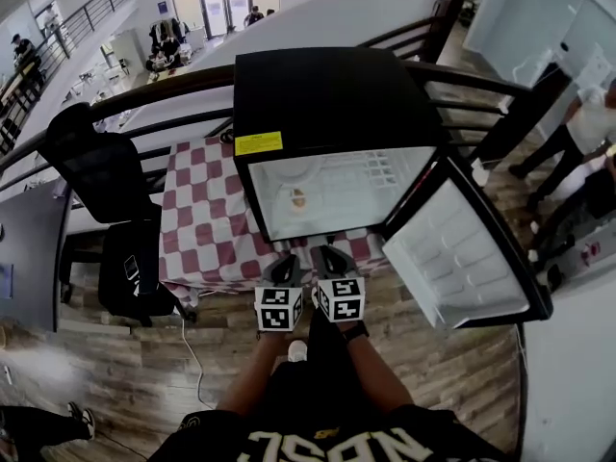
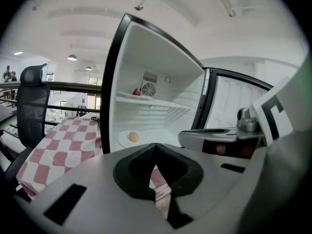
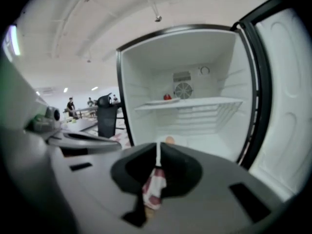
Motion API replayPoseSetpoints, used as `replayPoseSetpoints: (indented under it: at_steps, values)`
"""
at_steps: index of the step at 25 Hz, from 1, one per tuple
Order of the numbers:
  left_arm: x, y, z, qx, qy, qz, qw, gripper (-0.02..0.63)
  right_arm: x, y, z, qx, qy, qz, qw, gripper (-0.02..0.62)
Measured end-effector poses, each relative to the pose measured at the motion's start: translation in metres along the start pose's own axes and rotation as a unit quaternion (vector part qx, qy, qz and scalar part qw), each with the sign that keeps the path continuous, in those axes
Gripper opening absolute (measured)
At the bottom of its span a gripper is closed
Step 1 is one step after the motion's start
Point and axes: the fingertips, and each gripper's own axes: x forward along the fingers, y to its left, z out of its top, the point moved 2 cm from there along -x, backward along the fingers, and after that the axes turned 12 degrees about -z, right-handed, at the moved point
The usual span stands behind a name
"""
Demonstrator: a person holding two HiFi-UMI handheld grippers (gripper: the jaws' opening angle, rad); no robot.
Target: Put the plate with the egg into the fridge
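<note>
A white plate (image 1: pixel 294 200) with a brown egg (image 1: pixel 297 198) lies on the floor of the open black mini fridge (image 1: pixel 327 94). In the left gripper view the egg (image 2: pixel 133 137) sits on the plate (image 2: pixel 123 140) at the fridge's lower left. In the right gripper view only the egg's top (image 3: pixel 169 140) shows above my jaws. My left gripper (image 1: pixel 286 264) (image 2: pixel 156 147) and right gripper (image 1: pixel 330 256) (image 3: pixel 158 147) hang side by side just in front of the fridge opening. Both are shut with nothing in them.
The fridge stands on a table with a red-and-white checkered cloth (image 1: pixel 207 219). Its door (image 1: pixel 462 248) swings open to the right. A small red thing (image 2: pixel 136 92) rests on the wire shelf. A black office chair (image 1: pixel 106 191) stands left of the table; a person (image 1: pixel 587 123) stands far right.
</note>
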Motion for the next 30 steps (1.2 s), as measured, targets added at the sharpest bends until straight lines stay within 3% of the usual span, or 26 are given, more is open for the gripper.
replayPoseSetpoints:
  at_steps: [3,7,16,24,30]
  values:
    - [-0.032,-0.022,0.017,0.0,-0.024,-0.012,0.9996,0.018,-0.036,0.006,0.015,0.009,-0.018,0.007,1.0,0.027]
    - [-0.06,-0.033,0.034,-0.016,-0.059,-0.018,0.998,0.018,-0.074,0.015,0.047,0.037,-0.074,0.058,0.995,0.02]
    - [-0.089,-0.058,0.068,-0.004,-0.105,0.016,0.9944,0.018,-0.131,-0.001,0.091,-0.004,-0.122,0.084,0.989,0.018]
    - [-0.091,-0.121,0.087,0.013,-0.135,0.004,0.9907,0.018,-0.182,-0.047,0.101,-0.031,-0.137,0.126,0.982,0.018]
    - [-0.092,-0.152,0.077,0.011,-0.128,0.007,0.9917,0.018,-0.205,-0.08,0.087,-0.002,-0.117,0.116,0.986,0.018]
